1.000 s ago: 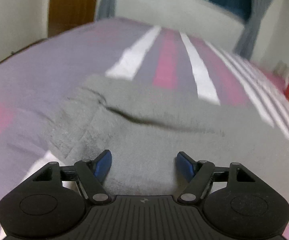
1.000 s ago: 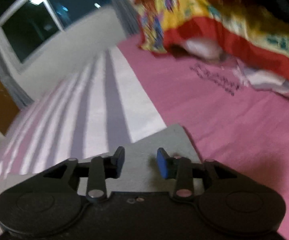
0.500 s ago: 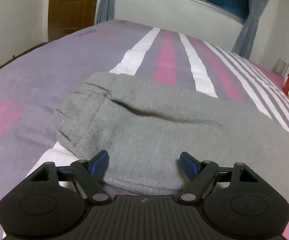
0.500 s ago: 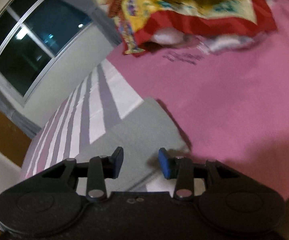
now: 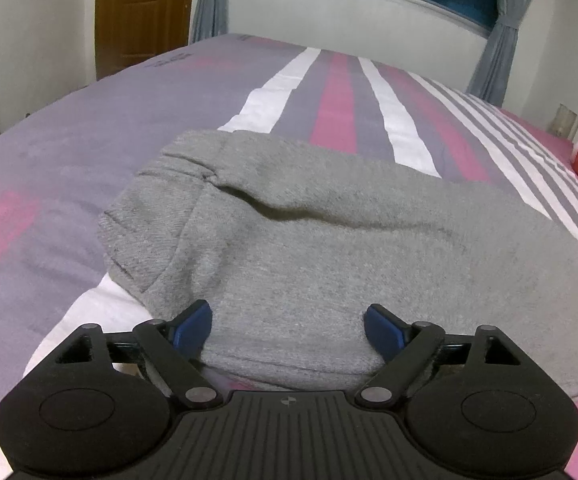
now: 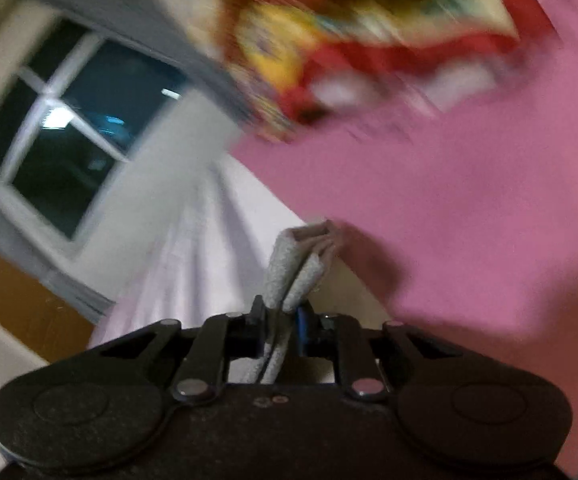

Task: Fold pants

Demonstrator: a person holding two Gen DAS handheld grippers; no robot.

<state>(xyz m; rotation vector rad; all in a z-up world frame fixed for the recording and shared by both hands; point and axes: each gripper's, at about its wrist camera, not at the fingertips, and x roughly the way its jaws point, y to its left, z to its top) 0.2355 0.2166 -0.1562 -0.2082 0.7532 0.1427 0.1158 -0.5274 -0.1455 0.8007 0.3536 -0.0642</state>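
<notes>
The grey sweatpants (image 5: 329, 240) lie folded lengthwise on the striped bed, waistband end at the left. My left gripper (image 5: 287, 326) is open, its blue pads (image 5: 193, 326) spread on either side of the near edge of the pants, low over the fabric. In the right wrist view my right gripper (image 6: 285, 316) is shut on the grey pant-leg hems (image 6: 301, 264), which stick up pinched between the fingers, lifted off the bed. That view is blurred by motion.
The bed sheet (image 5: 337, 92) has purple, pink and white stripes, and is pink (image 6: 469, 208) on the right side. A red and yellow printed blanket (image 6: 369, 40) lies heaped beyond the right gripper. A window, curtains and a wooden door (image 5: 141, 16) stand behind.
My right gripper has closed on the pant-leg hems and lifted them, tilting as it moves. My left gripper has stayed open at the near edge of the pants.
</notes>
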